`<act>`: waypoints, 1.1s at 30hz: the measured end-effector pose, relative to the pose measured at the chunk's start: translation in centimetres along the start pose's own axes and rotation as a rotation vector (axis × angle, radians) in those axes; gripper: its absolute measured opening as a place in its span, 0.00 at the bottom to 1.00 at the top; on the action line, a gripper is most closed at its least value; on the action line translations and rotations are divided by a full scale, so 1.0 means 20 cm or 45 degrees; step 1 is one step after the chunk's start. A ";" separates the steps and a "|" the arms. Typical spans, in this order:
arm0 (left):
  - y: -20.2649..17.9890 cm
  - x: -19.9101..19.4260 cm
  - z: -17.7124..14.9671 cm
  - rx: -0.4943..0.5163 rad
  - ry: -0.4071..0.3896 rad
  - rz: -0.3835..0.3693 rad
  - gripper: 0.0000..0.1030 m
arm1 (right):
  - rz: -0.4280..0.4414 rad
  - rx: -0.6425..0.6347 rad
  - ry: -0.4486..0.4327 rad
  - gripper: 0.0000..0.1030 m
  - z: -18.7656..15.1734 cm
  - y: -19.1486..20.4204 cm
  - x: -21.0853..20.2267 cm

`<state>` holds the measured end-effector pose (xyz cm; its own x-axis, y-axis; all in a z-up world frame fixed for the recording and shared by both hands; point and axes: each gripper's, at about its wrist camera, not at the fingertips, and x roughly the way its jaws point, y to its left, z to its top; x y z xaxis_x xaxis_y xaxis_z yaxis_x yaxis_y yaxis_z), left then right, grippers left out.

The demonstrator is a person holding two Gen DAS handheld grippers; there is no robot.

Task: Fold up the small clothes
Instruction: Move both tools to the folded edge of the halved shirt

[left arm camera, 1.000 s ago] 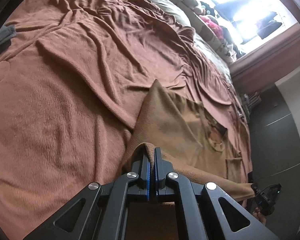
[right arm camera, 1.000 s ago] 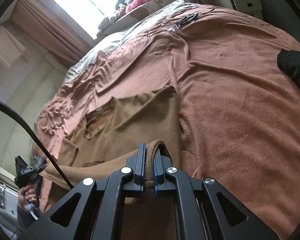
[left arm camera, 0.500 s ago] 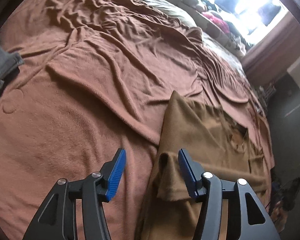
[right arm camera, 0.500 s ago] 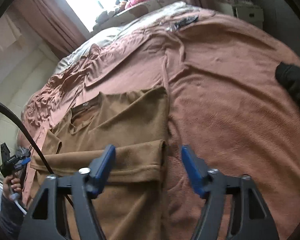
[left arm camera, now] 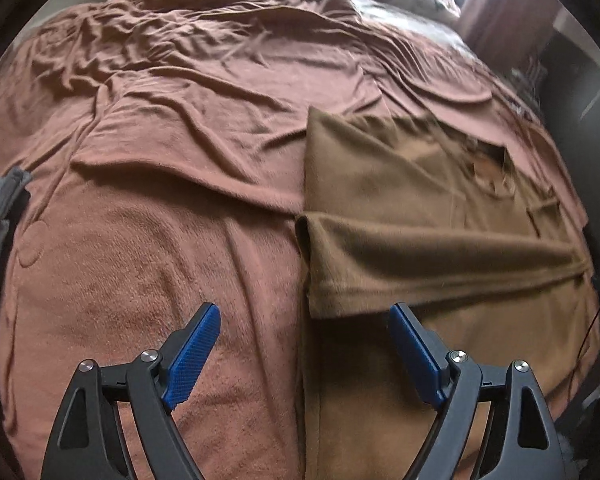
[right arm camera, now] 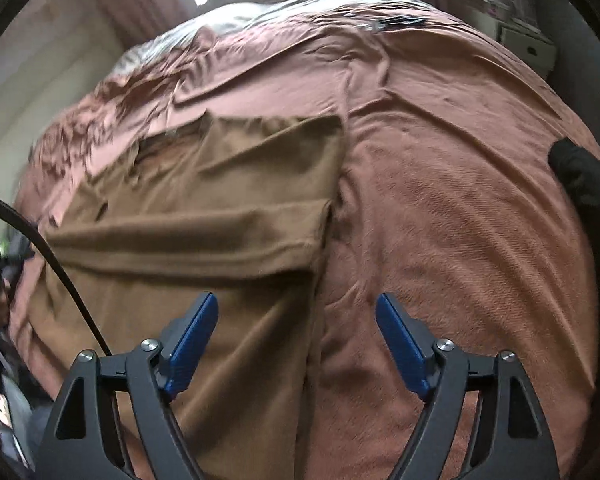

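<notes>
On the bed, over its pink-brown blanket [left arm camera: 172, 240], lies the brown shirt [left arm camera: 400, 200]. It is spread flat, and its bottom part is turned up over its middle, so a folded band [left arm camera: 440, 268] runs across it from side to side. The collar end points to the far edge of the bed, where the window is.

The left gripper [left arm camera: 304, 344] hangs above one side edge of the shirt, its blue pads wide apart and holding nothing. The right gripper [right arm camera: 296, 340] hangs above the other side edge [right arm camera: 320, 280], also wide apart and empty. Neither one touches the cloth.

I think the first fold is made and the next fold is yet to come. Some things could go wrong from here. The band looks loose and a bit puffy at its corners, so it could flop back open if a pad bumps it. The blanket is soft and full of wrinkles. If a gripper dips too low, it could pinch the blanket along with the shirt and drag both. If the two grippers grab at uneven spots, the fold would come out crooked. A black cable [right arm camera: 60, 264] hangs near the right gripper and could catch on the cloth. A grey cloth [left arm camera: 0, 220] and a dark thing [right arm camera: 584, 184] lie at the bed's side edges, well apart from the shirt.
</notes>
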<state>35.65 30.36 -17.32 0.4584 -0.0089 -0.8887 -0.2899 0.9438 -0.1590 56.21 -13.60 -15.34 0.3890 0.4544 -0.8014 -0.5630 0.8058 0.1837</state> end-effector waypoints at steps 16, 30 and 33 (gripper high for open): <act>-0.06 0.20 0.12 0.121 0.014 0.203 0.84 | -0.275 -0.155 0.096 0.78 0.16 0.08 0.28; -0.09 0.29 0.40 0.035 -0.053 0.191 0.84 | -0.328 -0.141 0.031 0.78 0.44 0.06 0.48; -0.06 0.32 0.43 0.015 -0.047 0.220 0.84 | -0.347 -0.074 -0.025 0.78 0.52 0.03 0.46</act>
<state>46.10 32.03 -19.21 0.4329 0.1658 -0.8861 -0.3571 0.9341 0.0003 66.98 -5.02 -16.69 0.5453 0.2315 -0.8056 -0.4762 0.8765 -0.0704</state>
